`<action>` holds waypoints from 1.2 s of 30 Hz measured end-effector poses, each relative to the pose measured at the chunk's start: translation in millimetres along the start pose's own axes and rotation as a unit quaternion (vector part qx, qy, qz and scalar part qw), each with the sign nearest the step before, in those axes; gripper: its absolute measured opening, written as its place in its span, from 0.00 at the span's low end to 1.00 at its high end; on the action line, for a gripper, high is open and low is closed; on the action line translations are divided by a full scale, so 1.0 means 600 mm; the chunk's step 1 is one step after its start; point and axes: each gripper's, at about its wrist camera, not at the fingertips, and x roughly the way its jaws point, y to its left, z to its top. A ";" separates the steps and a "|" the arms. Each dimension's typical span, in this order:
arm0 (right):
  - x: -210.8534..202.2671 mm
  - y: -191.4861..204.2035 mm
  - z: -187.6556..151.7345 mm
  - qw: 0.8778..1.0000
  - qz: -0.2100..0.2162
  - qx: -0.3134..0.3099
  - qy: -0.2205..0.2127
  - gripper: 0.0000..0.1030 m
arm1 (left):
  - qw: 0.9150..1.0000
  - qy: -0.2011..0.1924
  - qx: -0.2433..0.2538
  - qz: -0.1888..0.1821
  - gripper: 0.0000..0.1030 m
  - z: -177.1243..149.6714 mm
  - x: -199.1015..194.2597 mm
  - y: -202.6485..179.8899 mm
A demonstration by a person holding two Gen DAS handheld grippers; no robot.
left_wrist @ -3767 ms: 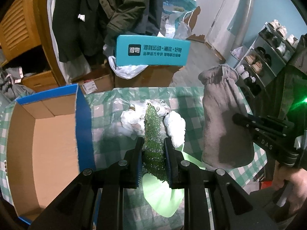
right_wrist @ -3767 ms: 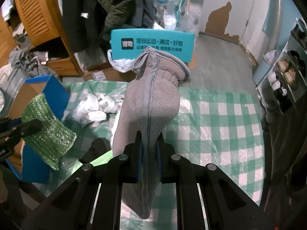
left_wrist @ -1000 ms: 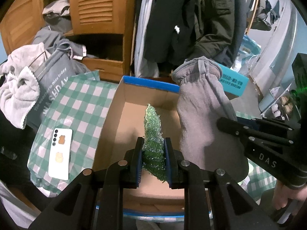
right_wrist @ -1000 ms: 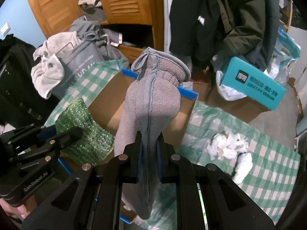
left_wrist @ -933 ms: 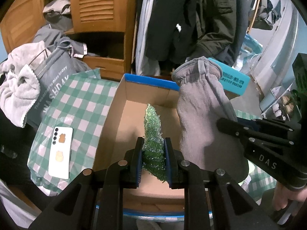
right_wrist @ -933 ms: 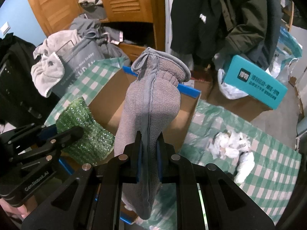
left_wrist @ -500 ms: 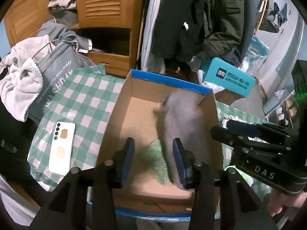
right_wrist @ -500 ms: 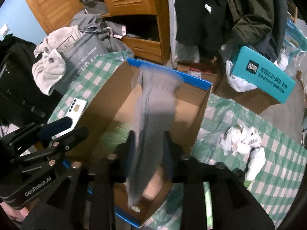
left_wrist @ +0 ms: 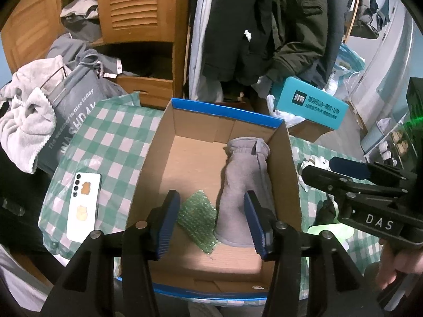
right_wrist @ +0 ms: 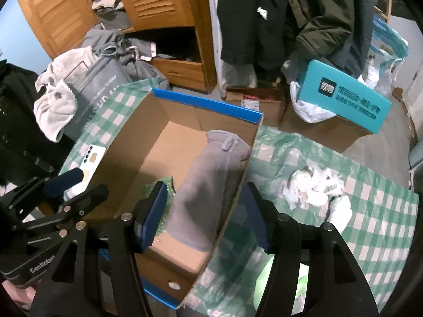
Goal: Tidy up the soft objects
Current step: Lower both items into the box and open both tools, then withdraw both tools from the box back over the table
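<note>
A grey fleece mitten (left_wrist: 244,185) (right_wrist: 208,185) lies on the floor of the open cardboard box (left_wrist: 156,158) (right_wrist: 127,132), along its right wall. A green bubble-wrap piece (left_wrist: 197,216) (right_wrist: 164,185) lies flat beside it, to the left. My left gripper (left_wrist: 214,222) hangs above the box, jaws opening, nothing between the pads. My right gripper (right_wrist: 203,211) hovers over the box's right wall, jaws also opening and empty. The right gripper (left_wrist: 351,177) also shows at the right of the left wrist view, and the left gripper (right_wrist: 74,185) at the lower left of the right wrist view.
A green checked cloth (left_wrist: 111,137) (right_wrist: 370,211) covers the table. A white phone (left_wrist: 83,206) lies left of the box. Crumpled white soft pieces (right_wrist: 317,187) sit right of the box. A teal box (right_wrist: 343,100), a grey bag with towel (left_wrist: 39,116) and hanging coats stand behind.
Both grippers opened and let go. The green bubble wrap and the grey mitten dropped from the jaws into the box, where they now lie.
</note>
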 end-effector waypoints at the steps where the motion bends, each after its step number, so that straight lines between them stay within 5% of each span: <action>1: -0.001 -0.003 -0.001 1.000 -0.001 0.001 0.000 0.59 | 1.000 0.000 0.000 0.000 0.50 0.000 0.000 0.000; 36: -0.038 -0.191 -0.095 0.995 -0.051 0.083 0.021 0.61 | 0.992 0.026 0.117 -0.027 0.59 -0.035 0.019 -0.188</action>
